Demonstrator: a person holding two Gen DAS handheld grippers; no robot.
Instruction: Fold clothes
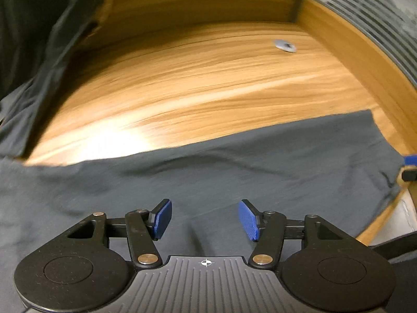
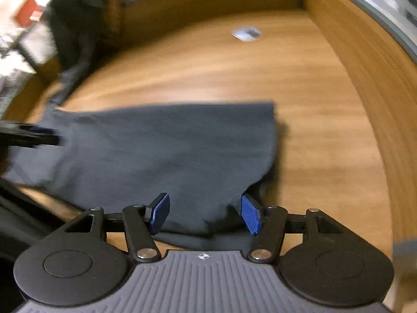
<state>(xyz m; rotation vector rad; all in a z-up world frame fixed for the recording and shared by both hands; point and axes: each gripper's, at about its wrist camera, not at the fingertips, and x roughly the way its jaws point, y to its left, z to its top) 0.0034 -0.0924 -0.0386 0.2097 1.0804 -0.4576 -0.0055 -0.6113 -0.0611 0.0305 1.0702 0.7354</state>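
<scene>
Wooden table carries a dark grey garment spread nearly flat, one straight far edge perhaps a fold, though blur hides layers. More dark cloth hangs beyond it. Left gripper and right gripper hover wide apart, empty, over the garment's near edge.

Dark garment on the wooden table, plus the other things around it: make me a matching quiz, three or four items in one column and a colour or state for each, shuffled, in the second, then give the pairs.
Column one:
1. garment
2. table
3. left tool
4. small round tag

Column two:
A. open, blue pads apart above the cloth
B. dark grey, lying spread flat
C. pale, lying alone on bare wood farther back
D. orange-brown wood grain with a raised rim

Pairs: 1-B, 2-D, 3-A, 4-C
</scene>
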